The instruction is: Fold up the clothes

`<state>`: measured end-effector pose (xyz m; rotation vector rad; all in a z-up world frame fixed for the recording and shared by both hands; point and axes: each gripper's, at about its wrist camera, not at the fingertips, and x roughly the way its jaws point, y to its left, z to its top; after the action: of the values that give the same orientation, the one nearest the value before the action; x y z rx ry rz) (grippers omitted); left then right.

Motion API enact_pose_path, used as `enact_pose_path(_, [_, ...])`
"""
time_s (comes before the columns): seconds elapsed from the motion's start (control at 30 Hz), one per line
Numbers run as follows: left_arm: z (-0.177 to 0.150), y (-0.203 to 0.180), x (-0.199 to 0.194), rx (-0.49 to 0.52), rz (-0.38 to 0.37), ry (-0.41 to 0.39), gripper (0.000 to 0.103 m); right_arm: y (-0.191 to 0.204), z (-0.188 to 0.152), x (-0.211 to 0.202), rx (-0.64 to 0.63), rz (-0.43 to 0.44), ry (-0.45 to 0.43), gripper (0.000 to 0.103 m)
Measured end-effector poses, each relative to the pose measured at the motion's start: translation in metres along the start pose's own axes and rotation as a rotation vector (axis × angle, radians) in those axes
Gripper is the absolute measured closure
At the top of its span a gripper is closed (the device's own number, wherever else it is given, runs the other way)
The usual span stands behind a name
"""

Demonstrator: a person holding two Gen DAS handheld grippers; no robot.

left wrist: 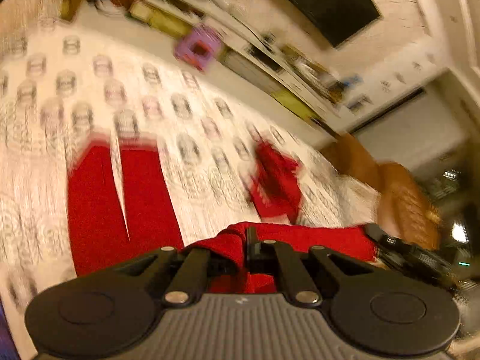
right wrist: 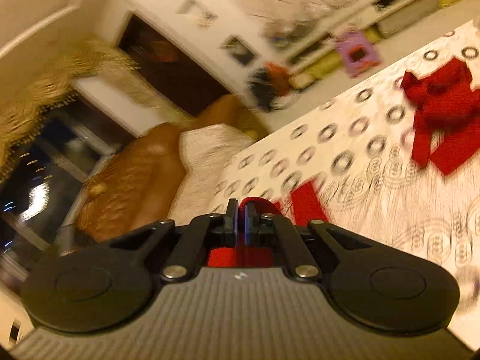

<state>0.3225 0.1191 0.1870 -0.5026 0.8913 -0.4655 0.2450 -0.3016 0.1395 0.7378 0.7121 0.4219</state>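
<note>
Both tongs are clamped on one edge of the red knitted garment (left wrist: pixel 144 198): the left tongs (left wrist: pixel 240 249) and right tongs (right wrist: pixel 240 225) hold it between them. From that held edge two long red legs run straight away across the ring-patterned white bedspread (left wrist: pixel 195 114), so neither hand is nearer. A second, crumpled red garment (right wrist: pixel 441 114) lies well apart.

Red trousers (left wrist: pixel 126 198): soft matt cloth, slightly fuzzy nap. Second red garment (right wrist: pixel 441 111): same matt cloth, crumpled. Bedsheet (left wrist: pixel 45 156): thin matt printed cloth. Left gripper (left wrist: pixel 240 249): matt black plastic links, shiny metal rivets, ribbed grey plastic body. Right gripper (right wrist: pixel 240 225): same finish. Brown sofa (right wrist: pixel 141 177): glossy, leather-like. Purple stool (left wrist: pixel 198 48): plastic, too blurred to judge finish.
</note>
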Motion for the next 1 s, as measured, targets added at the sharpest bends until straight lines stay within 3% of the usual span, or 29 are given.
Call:
enact_pose_path(0.1, [0.117,-0.02,0.039,0.03,0.077,-0.101,0.099,0.053,0.099,0.053,-0.081,-0.034,-0.14,0.097])
enact_pose_path(0.17, [0.174,-0.068,0.006,0.128,0.005,-0.269,0.099,0.098,0.15,0.049,-0.154,0.025,-0.29,0.097])
enact_pose_path(0.23, [0.205,-0.107,-0.041,0.206,-0.069,-0.434,0.099,0.142,0.191,0.032,-0.236,0.08,-0.453,0.097])
enact_pose_path(0.37, [0.208,-0.152,-0.117,0.371,-0.173,-0.592,0.099,0.195,0.215,-0.033,-0.328,0.223,-0.664,0.097])
enact_pose_path(0.47, [0.18,-0.169,-0.141,0.452,-0.218,-0.599,0.099,0.204,0.197,-0.066,-0.374,0.259,-0.704,0.097])
enact_pose_path(0.63, [0.101,-0.153,-0.103,0.452,-0.16,-0.394,0.099,0.168,0.133,-0.075,-0.333,0.165,-0.667,0.097])
enact_pose_path(0.73, [0.03,-0.103,-0.053,0.396,-0.115,-0.233,0.099,0.127,0.077,-0.059,-0.332,0.091,-0.557,0.097])
enact_pose_path(0.83, [-0.056,-0.031,0.005,0.306,-0.097,-0.087,0.099,0.067,-0.003,-0.034,-0.311,0.002,-0.393,0.097])
enact_pose_path(1.0, [-0.204,0.104,0.11,0.05,-0.103,0.178,0.099,-0.038,-0.122,-0.001,-0.152,-0.15,-0.117,0.097])
